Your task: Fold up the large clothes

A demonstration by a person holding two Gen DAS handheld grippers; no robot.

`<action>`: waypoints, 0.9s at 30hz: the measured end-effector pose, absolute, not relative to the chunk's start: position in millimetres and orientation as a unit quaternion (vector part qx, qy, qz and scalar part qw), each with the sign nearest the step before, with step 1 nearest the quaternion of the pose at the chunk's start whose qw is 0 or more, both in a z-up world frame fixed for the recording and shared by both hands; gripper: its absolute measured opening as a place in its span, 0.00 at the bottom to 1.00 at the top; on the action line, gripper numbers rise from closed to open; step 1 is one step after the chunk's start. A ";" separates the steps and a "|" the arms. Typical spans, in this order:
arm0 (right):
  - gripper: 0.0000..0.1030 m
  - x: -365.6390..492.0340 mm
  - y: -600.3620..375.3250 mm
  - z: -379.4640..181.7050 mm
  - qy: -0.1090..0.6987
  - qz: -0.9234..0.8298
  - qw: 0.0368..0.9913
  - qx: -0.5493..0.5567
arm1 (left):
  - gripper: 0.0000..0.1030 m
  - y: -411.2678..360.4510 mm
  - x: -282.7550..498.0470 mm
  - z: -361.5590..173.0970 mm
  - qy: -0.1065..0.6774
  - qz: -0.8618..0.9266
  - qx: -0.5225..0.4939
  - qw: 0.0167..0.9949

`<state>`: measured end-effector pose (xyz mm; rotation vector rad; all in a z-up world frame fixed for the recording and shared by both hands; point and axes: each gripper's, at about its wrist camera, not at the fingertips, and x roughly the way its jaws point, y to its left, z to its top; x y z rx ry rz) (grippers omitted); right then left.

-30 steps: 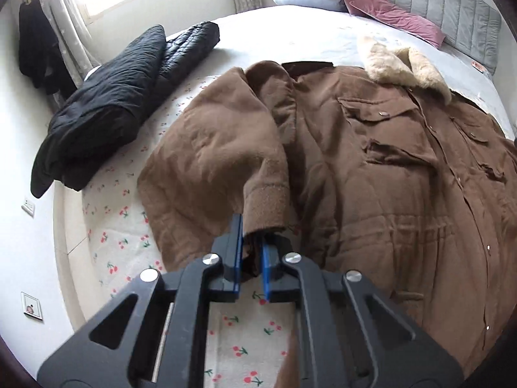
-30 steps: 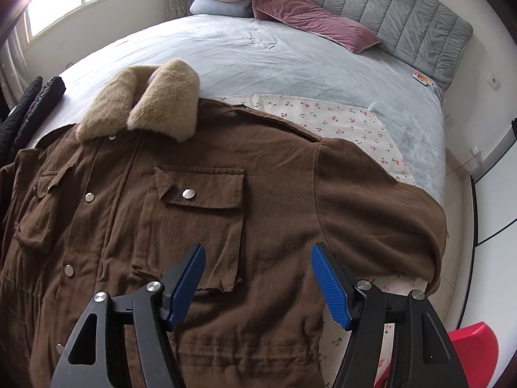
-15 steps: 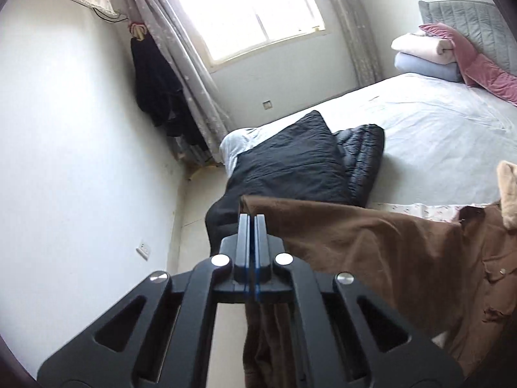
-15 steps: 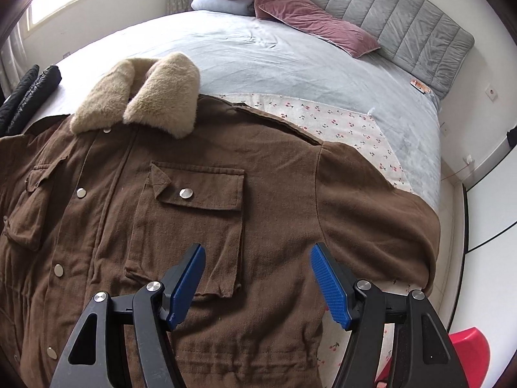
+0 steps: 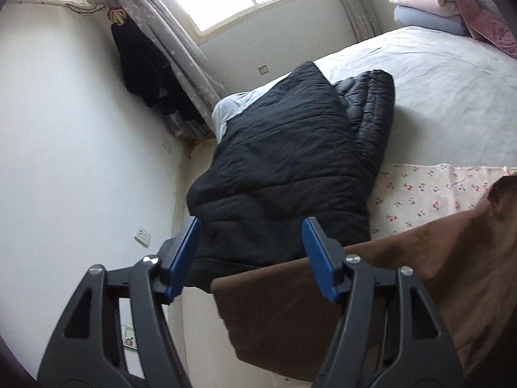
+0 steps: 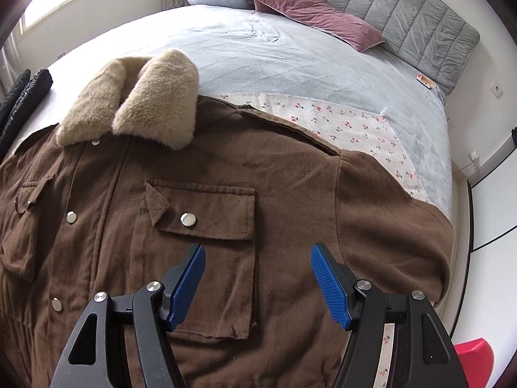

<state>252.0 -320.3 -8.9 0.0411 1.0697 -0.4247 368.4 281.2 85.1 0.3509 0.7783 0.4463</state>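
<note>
Your brown jacket point(image 6: 200, 258) lies front-up on the bed point(image 6: 290, 51), its fur collar point(image 6: 135, 110) pointing toward the grey headboard point(image 6: 404, 16). Its long axis therefore runs from the headboard back toward you.

Your right gripper point(image 6: 258, 284) hovers directly over the jacket's chest, near the flap pocket point(image 6: 206, 232). Its blue pads are spread apart and hold nothing. The sleeve point(image 6: 394, 226) on that side lies just to the gripper's right, bunched at the bed's edge.

Your left gripper point(image 5: 248, 258) has just been opening. Its pads now stand spread, with nothing pinched between them. The other sleeve point(image 5: 290, 310) is stretched out flat just below and to the right of it, reaching past the bed's edge. The rest of the jacket lies away to that gripper's right. Ahead of it sits a folded black quilted coat point(image 5: 284, 174), which is not part of the present fold.

Judging from this, the right hand is nearer the jacket's body. The left is nearer the outstretched sleeve, which probably needs folding inward across the chest.
</note>
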 end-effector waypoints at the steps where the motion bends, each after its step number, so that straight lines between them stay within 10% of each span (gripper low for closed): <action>1: 0.67 260.8 -318.1 -6.5 0.503 -0.196 0.841 0.019 | 0.65 258.6 371.2 82.4 0.381 0.189 0.169 0.889; 20: 0.63 510.7 -323.2 -40.9 0.431 -0.071 0.899 0.045 | 0.66 -184.4 493.7 -7.3 0.444 -0.162 0.134 0.871; 24: 0.30 507.6 -341.2 -67.4 0.446 -0.007 0.892 0.071 | 0.66 -189.7 516.6 -54.3 0.496 -0.123 0.193 0.838; 27: 0.22 487.0 -361.3 -64.0 0.428 0.061 0.891 0.137 | 0.36 -163.0 509.7 -64.6 0.514 -0.190 0.143 0.824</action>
